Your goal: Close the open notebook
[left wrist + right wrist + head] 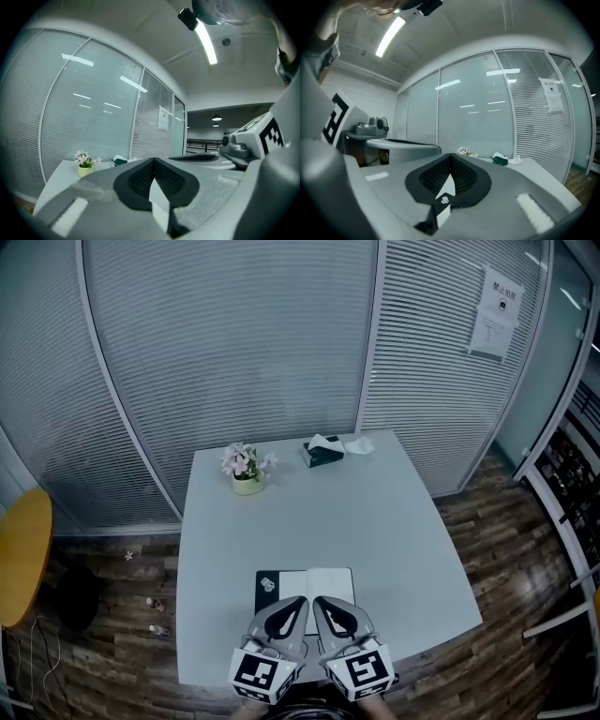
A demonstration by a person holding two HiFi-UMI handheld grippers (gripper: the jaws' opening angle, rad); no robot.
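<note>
The open notebook (307, 588) lies flat near the table's front edge, with white pages up and a black cover flap bearing a small sticker at its left. My left gripper (298, 602) and right gripper (321, 602) hover side by side over its near edge, both shut and holding nothing. In the left gripper view the left gripper (153, 160) has its tips touching, and a white page (159, 202) shows below them. Under the tips of the right gripper (450, 155) in the right gripper view, a slice of the notebook (442, 205) with its black cover is visible.
A small flower pot (247, 471) and a dark tissue box (324, 452) stand at the far side of the white table (375, 531). Glass walls with blinds enclose the back. A yellow round object (21, 554) is at the left over the wood floor.
</note>
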